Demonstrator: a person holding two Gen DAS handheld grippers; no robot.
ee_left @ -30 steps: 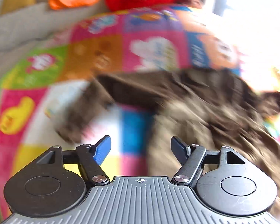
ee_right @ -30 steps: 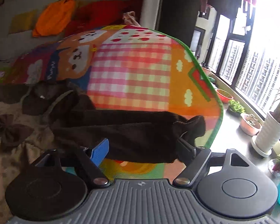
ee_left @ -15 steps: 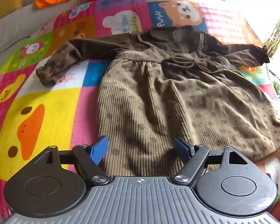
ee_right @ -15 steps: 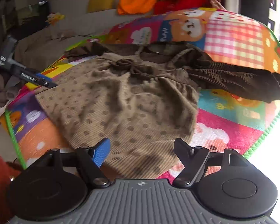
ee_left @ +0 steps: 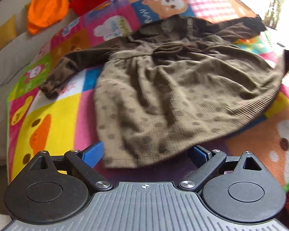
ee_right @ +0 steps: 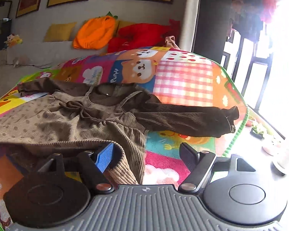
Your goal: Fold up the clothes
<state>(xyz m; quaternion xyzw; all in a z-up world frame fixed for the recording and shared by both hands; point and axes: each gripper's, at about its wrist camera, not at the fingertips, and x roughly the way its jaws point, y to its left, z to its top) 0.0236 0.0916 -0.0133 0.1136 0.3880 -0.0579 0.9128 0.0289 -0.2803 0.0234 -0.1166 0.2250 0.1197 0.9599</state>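
A brown corduroy child's dress (ee_left: 173, 88) with dots, a bow and dark sleeves lies spread flat on a colourful play mat (ee_left: 54, 119). It also shows in the right wrist view (ee_right: 67, 119), its right sleeve (ee_right: 185, 121) stretched toward the mat's edge. My left gripper (ee_left: 146, 154) is open, its fingers either side of the skirt's hem at the near left corner. My right gripper (ee_right: 146, 154) is open, with the skirt's right hem corner lying between its fingers, against the blue pad (ee_right: 105, 156).
An orange cushion (ee_right: 95, 32) and a red one (ee_right: 142, 36) lie on the grey sofa behind the mat. Potted plants (ee_right: 257, 129) stand on the floor by the bright window at the right. The mat's green edge (ee_right: 239, 132) runs close to the right sleeve.
Both grippers have pulled back from the sleeves to the skirt's hem and dropped lower. The dress lies spread out, and the hem now lies between each gripper's fingers.
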